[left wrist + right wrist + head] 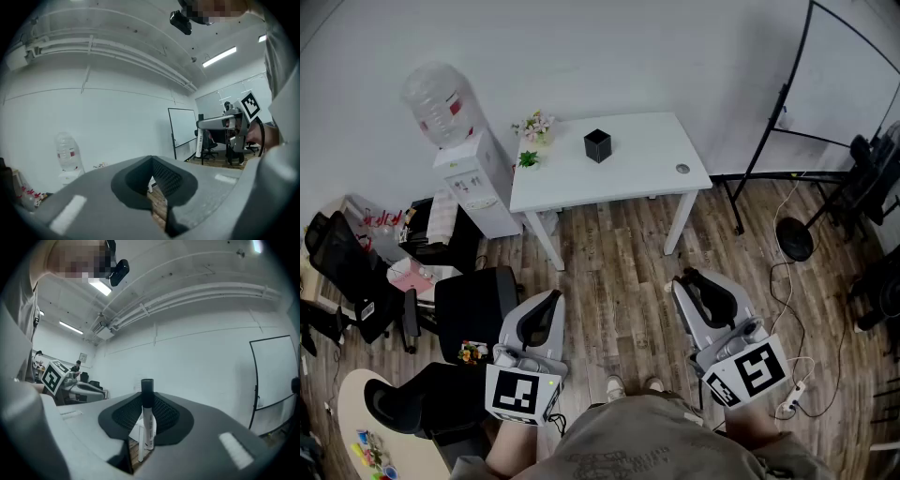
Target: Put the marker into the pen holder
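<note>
The black square pen holder (597,145) stands on the white table (628,178) across the wooden floor, well ahead of both grippers. My right gripper (691,281) is held level near my body and is shut on a white marker (147,420) with a black cap, which stands upright between the pads. In the right gripper view the cap pokes above the jaws of that gripper (145,399). My left gripper (549,302) hangs beside it, shut with nothing between its pads (164,176). The marker is hidden in the head view.
A water dispenser (475,178) with a bottle stands left of the table. Small flower pots (535,127) sit on the table's left corner. Black chairs (473,305) crowd the left side. A whiteboard stand (787,131), a fan base (794,238) and cables lie to the right.
</note>
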### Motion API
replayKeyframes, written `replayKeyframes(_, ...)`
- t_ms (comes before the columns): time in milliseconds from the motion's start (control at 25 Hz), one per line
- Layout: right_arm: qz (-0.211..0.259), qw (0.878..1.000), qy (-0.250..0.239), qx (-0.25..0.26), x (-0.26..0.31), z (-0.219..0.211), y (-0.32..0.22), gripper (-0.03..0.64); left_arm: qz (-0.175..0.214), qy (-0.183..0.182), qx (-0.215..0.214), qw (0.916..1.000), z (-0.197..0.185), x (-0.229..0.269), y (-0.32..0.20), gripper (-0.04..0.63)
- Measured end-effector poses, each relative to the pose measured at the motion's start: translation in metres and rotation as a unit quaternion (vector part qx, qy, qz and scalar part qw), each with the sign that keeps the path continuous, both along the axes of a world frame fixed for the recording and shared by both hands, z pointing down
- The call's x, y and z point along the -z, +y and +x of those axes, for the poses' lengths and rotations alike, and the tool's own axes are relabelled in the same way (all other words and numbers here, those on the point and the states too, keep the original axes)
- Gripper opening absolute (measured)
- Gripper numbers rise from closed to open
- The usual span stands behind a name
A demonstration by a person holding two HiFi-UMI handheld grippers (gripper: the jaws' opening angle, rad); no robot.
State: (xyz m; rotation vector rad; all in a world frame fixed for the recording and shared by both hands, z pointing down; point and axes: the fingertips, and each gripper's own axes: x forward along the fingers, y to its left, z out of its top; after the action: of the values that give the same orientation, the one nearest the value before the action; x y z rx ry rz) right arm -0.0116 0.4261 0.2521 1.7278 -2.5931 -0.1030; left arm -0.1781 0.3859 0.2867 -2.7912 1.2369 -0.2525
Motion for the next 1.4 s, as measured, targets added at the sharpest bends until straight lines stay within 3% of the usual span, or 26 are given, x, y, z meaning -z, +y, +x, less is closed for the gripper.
replayKeyframes(640,-0.015,1.0,-0.013,-0.002,-0.015,-0.024,-0.004,0.098,-0.014,0.004,-0.015,0.9998,-0.015,-0.013,-0.008,0.0)
replayKeyframes(1000,-0.044,0.999,-0.013,-0.023,-0.028,-0.013,-0.005,0.097,-0.033,0.004,-0.026,0.9991,-0.011,-0.031,-0.007,0.0)
replayKeyframes(1400,-0.046,0.999,-0.026,-0.002,-0.032,-0.001,-0.046,0.097,-0.048,-0.003,0.009,0.9988,-0.01,-0.038,-0.035,0.0)
